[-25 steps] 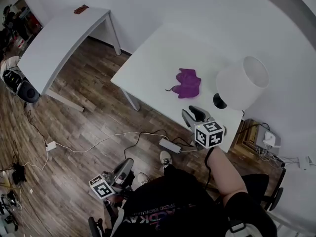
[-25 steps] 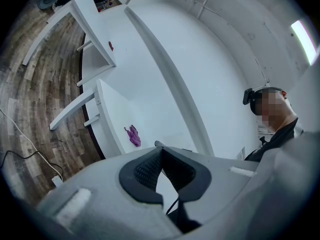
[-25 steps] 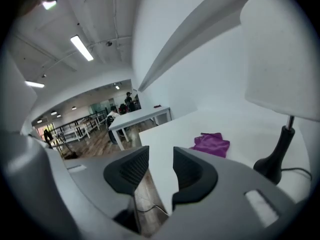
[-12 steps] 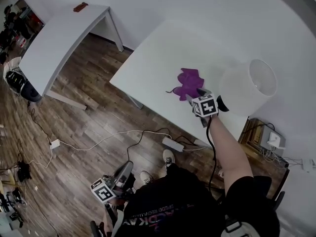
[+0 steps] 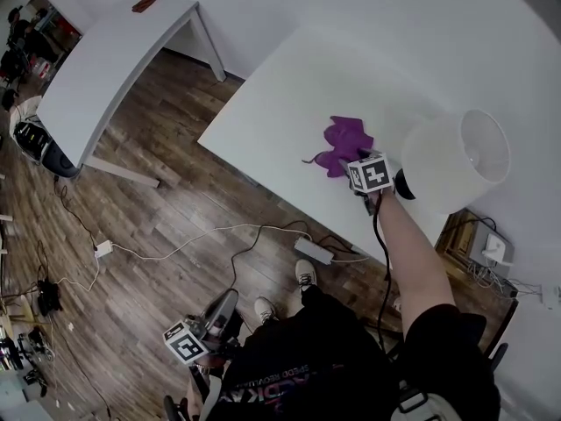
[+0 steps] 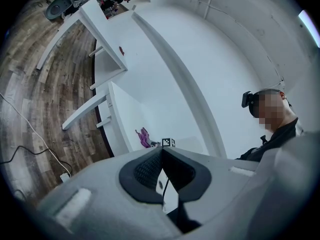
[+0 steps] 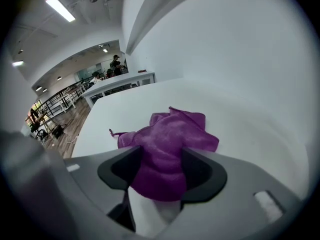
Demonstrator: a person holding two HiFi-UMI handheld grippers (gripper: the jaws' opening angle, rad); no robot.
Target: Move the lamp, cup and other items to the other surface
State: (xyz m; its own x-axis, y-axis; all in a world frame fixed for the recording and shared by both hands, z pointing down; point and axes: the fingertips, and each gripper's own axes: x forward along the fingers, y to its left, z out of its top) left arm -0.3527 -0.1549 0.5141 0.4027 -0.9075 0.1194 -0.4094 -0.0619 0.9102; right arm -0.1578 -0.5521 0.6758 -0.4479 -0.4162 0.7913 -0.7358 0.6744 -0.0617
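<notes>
On the near white tabletop (image 5: 280, 103), the right tongs (image 7: 161, 156) now stand over the crumpled purple cloth (image 5: 344, 140), having dropped there from the tabletop's front edge a second ago. Their jaws have just been opening and stand wide apart, with the cloth bunched between them but not yet squeezed. Just beside the cloth stands the white lamp with a drum shade and dark base (image 5: 456, 160), untouched. The left tongs (image 6: 161, 154) hang low by the person's lap, jaws together on nothing. The second white tabletop (image 5: 105, 60), well apart across the wooden floor, carries only a small reddish-brown object (image 5: 145, 4). The cloth looks to be the next item lifted; no cup is in view.
</notes>
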